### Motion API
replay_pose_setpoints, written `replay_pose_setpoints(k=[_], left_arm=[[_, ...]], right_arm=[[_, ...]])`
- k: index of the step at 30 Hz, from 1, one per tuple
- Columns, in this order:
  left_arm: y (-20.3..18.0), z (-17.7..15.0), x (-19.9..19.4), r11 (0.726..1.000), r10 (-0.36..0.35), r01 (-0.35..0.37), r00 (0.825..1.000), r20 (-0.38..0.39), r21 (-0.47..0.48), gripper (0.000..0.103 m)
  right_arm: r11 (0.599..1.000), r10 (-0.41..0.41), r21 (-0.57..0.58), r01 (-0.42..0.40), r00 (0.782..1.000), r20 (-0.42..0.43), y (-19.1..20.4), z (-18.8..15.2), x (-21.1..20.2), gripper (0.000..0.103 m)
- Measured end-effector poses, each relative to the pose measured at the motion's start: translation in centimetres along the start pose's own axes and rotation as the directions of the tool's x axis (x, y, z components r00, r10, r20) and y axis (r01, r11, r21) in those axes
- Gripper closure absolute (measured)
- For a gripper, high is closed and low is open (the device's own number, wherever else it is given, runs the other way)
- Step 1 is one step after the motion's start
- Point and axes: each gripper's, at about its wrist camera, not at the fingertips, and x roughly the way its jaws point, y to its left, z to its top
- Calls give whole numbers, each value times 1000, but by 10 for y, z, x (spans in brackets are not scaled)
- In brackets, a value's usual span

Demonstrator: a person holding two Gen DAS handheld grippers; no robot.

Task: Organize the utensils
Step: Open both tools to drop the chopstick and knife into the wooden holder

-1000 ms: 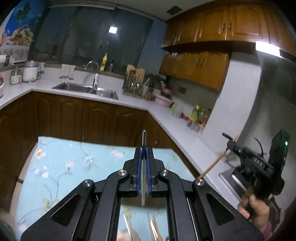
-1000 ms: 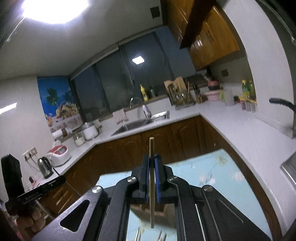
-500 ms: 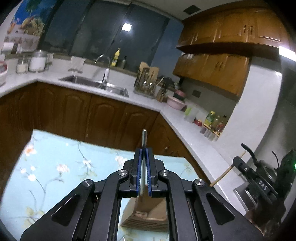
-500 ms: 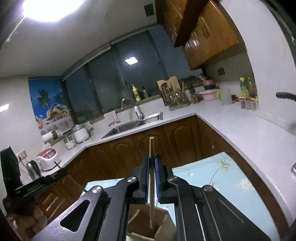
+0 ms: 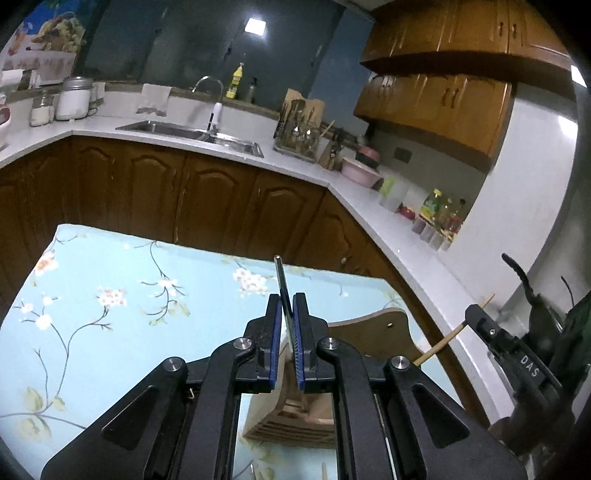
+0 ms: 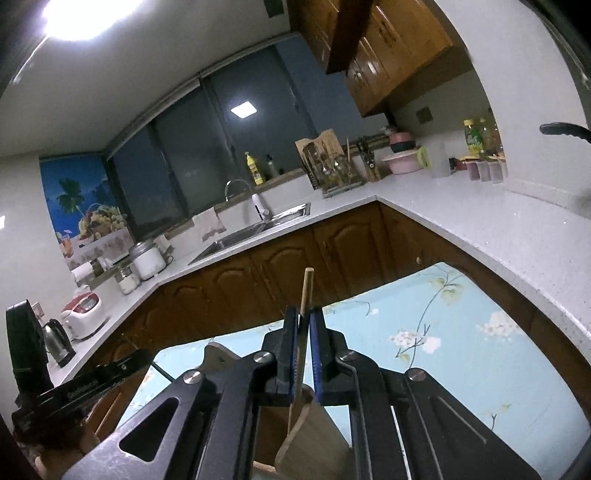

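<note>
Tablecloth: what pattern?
Light blue tablecloth with white blossoms on thin branches; clearest in the left wrist view.

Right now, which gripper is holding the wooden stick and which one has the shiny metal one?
The right gripper holds the wooden chopstick, pale and round. The left gripper holds the metal utensil, thin, dark and shiny. Both hang over the wooden utensil holder.

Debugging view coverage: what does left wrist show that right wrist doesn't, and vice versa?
Left wrist only: the left gripper with a thin dark metal utensil between its pads, the slotted face of the wooden holder, and the right gripper from the side holding a wooden chopstick.

Right wrist only: the ceiling light, kettle and rice cooker.

Both: the sink, the floral tablecloth and the yellow bottle.
</note>
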Motion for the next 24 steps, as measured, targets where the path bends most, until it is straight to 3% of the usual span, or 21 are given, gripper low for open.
replay_pose_setpoints(k=[5, 7, 8, 9, 10, 11, 12, 15, 20, 24], left_arm=[[2, 1, 0, 1000, 0, 0, 1000, -18, -8, 93], [3, 1, -2, 1000, -2, 2, 1000, -22, -14, 80], [4, 3, -2, 1000, 0, 0, 1000, -21, -16, 74], [4, 2, -6, 1000, 7, -8, 1000, -13, -21, 61], [5, 1, -10, 1000, 7, -7, 1000, -4, -26, 55], [6, 1, -15, 999, -3, 4, 1000, 9, -32, 53], [7, 0, -22, 999, -13, 13, 1000, 19, -35, 49], [11, -7, -42, 999, -3, 5, 999, 45, -48, 33], [23, -28, -75, 997, 16, -13, 999, 41, -77, 27], [29, -52, -101, 996, 47, -45, 999, 25, -81, 19]], right_arm=[[1000, 4, 29, -3, 999, -41, -4, 2, 5, 92], [998, 15, 56, -12, 998, -57, -8, 4, 6, 90], [998, 9, 65, -5, 998, -63, -9, 4, 5, 84], [997, 14, 72, -10, 998, -61, -10, 5, 4, 65], [997, 21, 78, -17, 998, -54, -11, 5, 0, 56], [996, 27, 81, -23, 999, -47, -12, 5, -2, 44], [996, 32, 84, -29, 999, -31, -12, 6, -9, 38], [995, 42, 89, -41, 999, -10, -12, 6, -25, 30], [998, 55, 35, -55, 998, 16, -5, -5, -65, 17], [998, 64, -9, -64, 998, 13, 2, -21, -93, 17]])
